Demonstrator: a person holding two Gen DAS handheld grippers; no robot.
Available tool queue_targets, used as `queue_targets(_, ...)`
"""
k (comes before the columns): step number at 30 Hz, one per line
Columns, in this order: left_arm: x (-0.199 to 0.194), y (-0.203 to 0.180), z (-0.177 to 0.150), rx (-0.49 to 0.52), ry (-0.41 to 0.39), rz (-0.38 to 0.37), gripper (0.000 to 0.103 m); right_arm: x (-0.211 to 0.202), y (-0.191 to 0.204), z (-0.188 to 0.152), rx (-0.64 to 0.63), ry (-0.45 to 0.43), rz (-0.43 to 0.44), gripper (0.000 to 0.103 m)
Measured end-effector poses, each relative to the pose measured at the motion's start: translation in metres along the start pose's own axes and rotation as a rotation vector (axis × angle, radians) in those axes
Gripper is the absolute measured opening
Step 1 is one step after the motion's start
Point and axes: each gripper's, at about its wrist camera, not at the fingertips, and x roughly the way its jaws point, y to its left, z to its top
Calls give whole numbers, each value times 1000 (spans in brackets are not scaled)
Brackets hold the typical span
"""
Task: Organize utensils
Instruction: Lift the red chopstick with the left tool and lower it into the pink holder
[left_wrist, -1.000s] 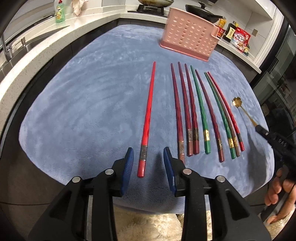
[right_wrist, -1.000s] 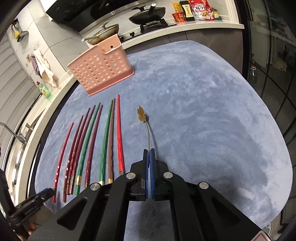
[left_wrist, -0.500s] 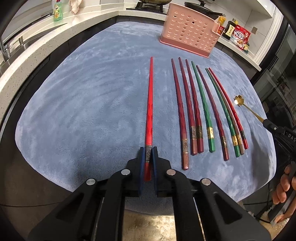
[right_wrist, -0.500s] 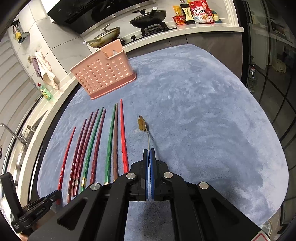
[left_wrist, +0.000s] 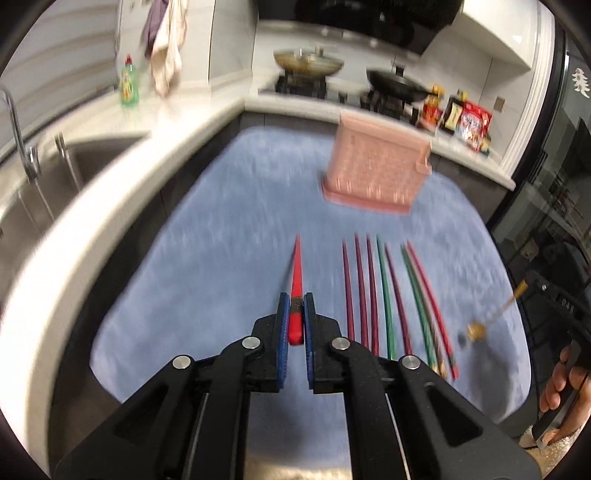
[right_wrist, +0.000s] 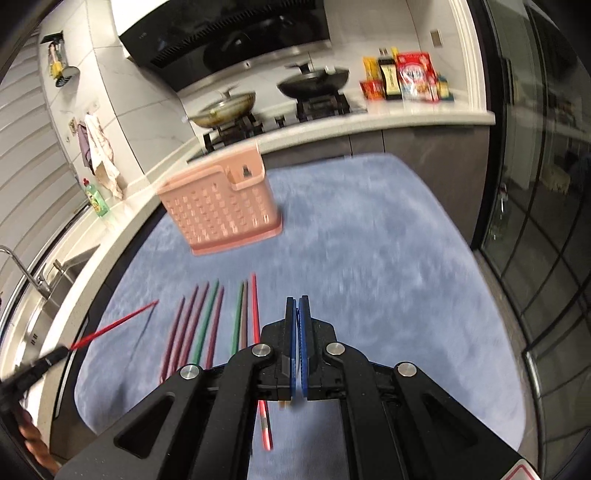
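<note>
A bright red chopstick (left_wrist: 296, 280) is clamped by its butt end in the left gripper (left_wrist: 295, 317), lifted off the blue mat (left_wrist: 221, 277), its tip pointed ahead toward the pink holder (left_wrist: 373, 173). A gold spoon (left_wrist: 491, 317) is pinched in the right gripper (right_wrist: 297, 325) (handle end only); the remaining chopsticks (left_wrist: 384, 295) are laid parallel on the desk.

Spoon (left_wrist: 491, 318) handle seems hidden in the right gripper (right_wrist: 297, 308) — blurred.

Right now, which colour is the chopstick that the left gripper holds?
Bright red chopstick, clamped in the left gripper; the left wrist view shows it best.
</note>
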Motion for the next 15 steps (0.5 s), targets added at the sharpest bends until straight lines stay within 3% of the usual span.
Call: queue_targets(15, -16, -16, 136, 35, -220, -4, 7, 16, 17, 92, -12, -104, 73, 3)
